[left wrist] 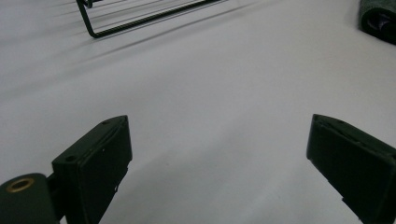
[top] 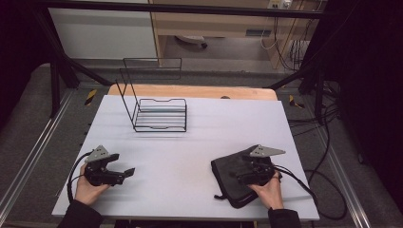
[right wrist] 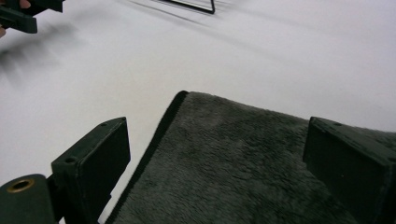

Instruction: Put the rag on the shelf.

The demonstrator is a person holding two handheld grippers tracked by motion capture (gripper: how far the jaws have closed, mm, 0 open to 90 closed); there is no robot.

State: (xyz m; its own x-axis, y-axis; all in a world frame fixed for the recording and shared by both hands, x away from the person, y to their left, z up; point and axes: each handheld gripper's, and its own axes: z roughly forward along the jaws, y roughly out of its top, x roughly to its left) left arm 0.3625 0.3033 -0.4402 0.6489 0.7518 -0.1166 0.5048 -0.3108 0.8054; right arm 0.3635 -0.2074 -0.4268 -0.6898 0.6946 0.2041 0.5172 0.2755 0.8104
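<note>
A dark grey folded cloth (top: 230, 175) lies flat on the white table (top: 190, 142) at the front right. My right gripper (top: 247, 176) hovers over it, open, its jaws spread wide over the plush cloth (right wrist: 224, 163) with nothing held. My left gripper (top: 124, 174) rests at the front left, open over bare table (left wrist: 210, 140), pointing toward the right. A corner of the cloth (left wrist: 378, 18) appears far off in the left gripper view. The left gripper (right wrist: 21, 14) peeks into the right gripper view at upper left.
A black wire rack (top: 154, 107) stands at the back centre-left of the table; its base (left wrist: 140, 18) edges into the left gripper view. A wooden board (top: 190, 91) sits under the table's far edge. Cables (top: 313, 185) trail off the right side.
</note>
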